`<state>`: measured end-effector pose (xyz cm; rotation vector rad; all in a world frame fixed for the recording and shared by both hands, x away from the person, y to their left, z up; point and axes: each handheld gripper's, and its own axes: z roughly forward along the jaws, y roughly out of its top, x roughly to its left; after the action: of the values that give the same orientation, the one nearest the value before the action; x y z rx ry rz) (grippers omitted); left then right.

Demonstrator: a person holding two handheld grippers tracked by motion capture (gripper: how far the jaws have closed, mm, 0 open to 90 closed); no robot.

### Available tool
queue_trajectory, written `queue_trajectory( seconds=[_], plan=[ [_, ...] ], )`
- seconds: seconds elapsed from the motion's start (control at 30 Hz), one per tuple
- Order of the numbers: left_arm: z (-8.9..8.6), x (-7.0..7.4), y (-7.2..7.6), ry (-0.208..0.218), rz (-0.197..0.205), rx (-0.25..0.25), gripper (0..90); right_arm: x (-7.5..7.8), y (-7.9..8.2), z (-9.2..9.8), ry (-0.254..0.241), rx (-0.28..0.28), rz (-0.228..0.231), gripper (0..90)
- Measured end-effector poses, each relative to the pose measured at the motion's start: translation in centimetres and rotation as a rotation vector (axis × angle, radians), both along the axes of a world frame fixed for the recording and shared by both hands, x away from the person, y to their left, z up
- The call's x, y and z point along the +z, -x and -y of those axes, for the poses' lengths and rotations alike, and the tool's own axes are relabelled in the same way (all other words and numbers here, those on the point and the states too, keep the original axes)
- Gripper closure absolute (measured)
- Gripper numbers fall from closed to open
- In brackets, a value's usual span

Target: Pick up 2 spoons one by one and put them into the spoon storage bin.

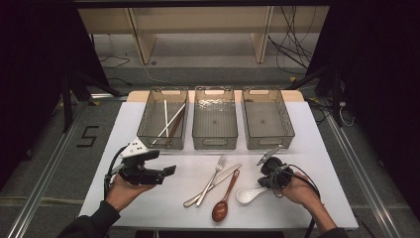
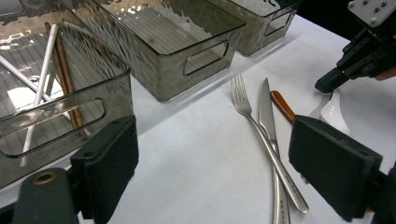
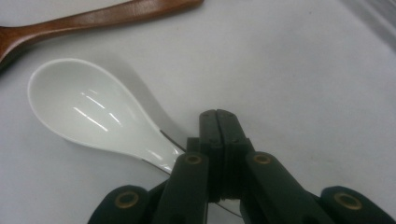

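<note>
A: What is the right gripper (image 3: 218, 122) doing?

B: Its jaws are pressed together, with no gap between the pads. They close on the handle of the white ceramic spoon (image 3: 100, 114); the handle runs in under the jaws and is hidden there. In the high view the right gripper (image 1: 263, 161) sits at the near right of the bench (image 1: 148, 198), held in the person's right hand (image 1: 297, 191), and the white ceramic spoon (image 1: 249, 194) has its bowl on the white surface just left of that hand.

A: Is the spoon lifted?

B: I cannot tell. The bowl looks low over the bench, with a soft shadow beside it.

A: And the left gripper (image 2: 212, 163)?

B: Its jaws stand wide apart, with only bare bench between the pads. In the high view the left gripper (image 1: 171, 170) is in the left hand (image 1: 121, 191) at the near left, pointing toward the cutlery.

A: What lies near the spoon?

B: A wooden spoon (image 1: 224, 198) just to its left, apart from it, then a knife (image 1: 213, 186) and a fork (image 1: 212, 179) crossing each other in the middle.

A: And farther back?

B: Three clear bins in a row. The left bin (image 1: 143, 126) holds chopsticks (image 1: 169, 121); the middle bin (image 1: 214, 141) and the right bin (image 1: 285, 124) stand beside it.
</note>
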<state>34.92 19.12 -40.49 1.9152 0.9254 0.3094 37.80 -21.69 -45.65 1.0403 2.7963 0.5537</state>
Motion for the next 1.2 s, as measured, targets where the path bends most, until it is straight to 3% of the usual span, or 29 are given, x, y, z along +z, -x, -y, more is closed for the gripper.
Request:
queue_trajectory(
  seconds=[0.27, 0.37, 0.53, 0.6, 0.63, 0.73, 0.77, 0.9, 0.97, 1.1, 1.2],
  plan=[
    [0.0, 0.0, 0.0, -0.004, 0.001, -0.005, 15.7, -0.2, -0.3, 1.0, 0.031, -0.037, -0.026, 90.0],
    [0.0, 0.1, 0.0, 0.000, 0.004, -0.002, 15.7, -0.1, -0.3, 1.7, 0.029, -0.048, -0.067, 90.0],
    [0.0, 0.1, 0.0, -0.008, 0.003, -0.006, 15.7, 0.4, 0.0, 1.9, 0.048, -0.045, -0.043, 88.0],
    [0.0, 0.1, 0.0, -0.008, 0.003, -0.007, 15.7, 1.3, 0.3, 1.8, 0.027, -0.003, 0.003, 80.8],
    [0.0, 0.1, 0.0, -0.006, 0.004, -0.007, 15.7, 1.3, 0.3, 1.8, 0.027, -0.003, 0.003, 80.8],
    [0.0, 0.0, 0.0, -0.008, 0.002, -0.007, 15.7, 2.1, 0.9, 1.3, 0.016, 0.072, 0.037, 60.7],
    [0.0, 0.0, 0.0, -0.009, 0.003, -0.008, 15.7, 2.3, 1.5, 0.8, 0.018, 0.132, 0.040, 50.0],
    [0.0, 0.0, 0.0, -0.009, 0.004, -0.008, 15.7, 2.3, 1.9, 0.4, 0.040, 0.172, 0.033, 41.3],
    [0.0, 0.0, 0.0, -0.008, 0.002, -0.007, 15.7, 1.8, 2.0, 0.2, 0.054, 0.173, 0.022, 38.2],
    [0.1, 0.0, 0.0, -0.009, 0.003, -0.006, 15.8, 0.8, 2.1, -0.3, 0.091, 0.231, 0.008, 37.4],
    [0.1, 0.0, 0.0, -0.009, 0.006, -0.008, 15.8, 0.2, 2.2, -0.8, 0.135, 0.260, 0.006, 44.7]
  ],
)
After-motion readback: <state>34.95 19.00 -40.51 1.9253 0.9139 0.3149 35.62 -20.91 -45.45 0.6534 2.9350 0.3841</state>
